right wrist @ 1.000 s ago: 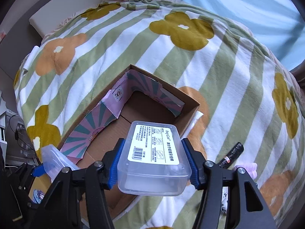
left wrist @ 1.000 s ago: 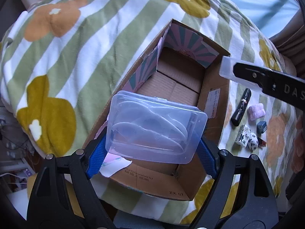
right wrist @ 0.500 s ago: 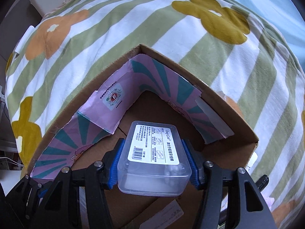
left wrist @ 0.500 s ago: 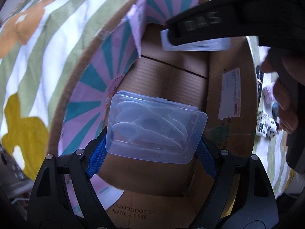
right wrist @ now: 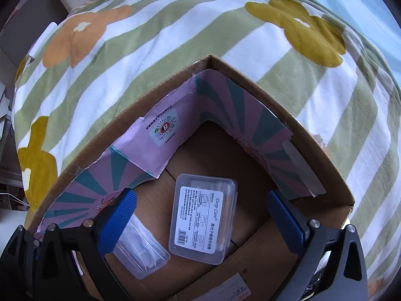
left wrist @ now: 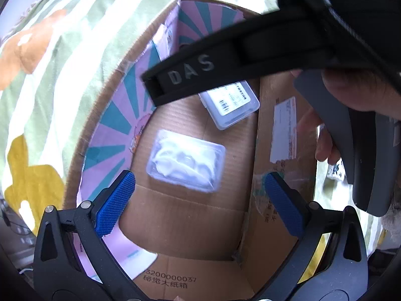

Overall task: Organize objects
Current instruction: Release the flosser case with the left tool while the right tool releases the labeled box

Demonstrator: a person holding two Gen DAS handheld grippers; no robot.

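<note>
- Bed (right wrist: 155, 57), striped flowered blanket: carries the cardboard box (right wrist: 323, 175).
- Cardboard box: both containers lie flat on its floor, apart from each other.
- Labelled container (right wrist: 203, 215): directly below the right tool (right wrist: 200, 223), long axis running away from it.
- Clear container (left wrist: 185, 160): just ahead of the left tool (left wrist: 198, 200), long axis crosswise.
- Both tools: jaws have just been opening, now wide apart, gripping nothing; each clears by lifting straight up.

Below our blue-padded claws (right wrist: 200, 222), brown box (right wrist: 323, 173) with pink-teal rays; beyond it, green-striped flowered blanket (right wrist: 155, 37).
</note>
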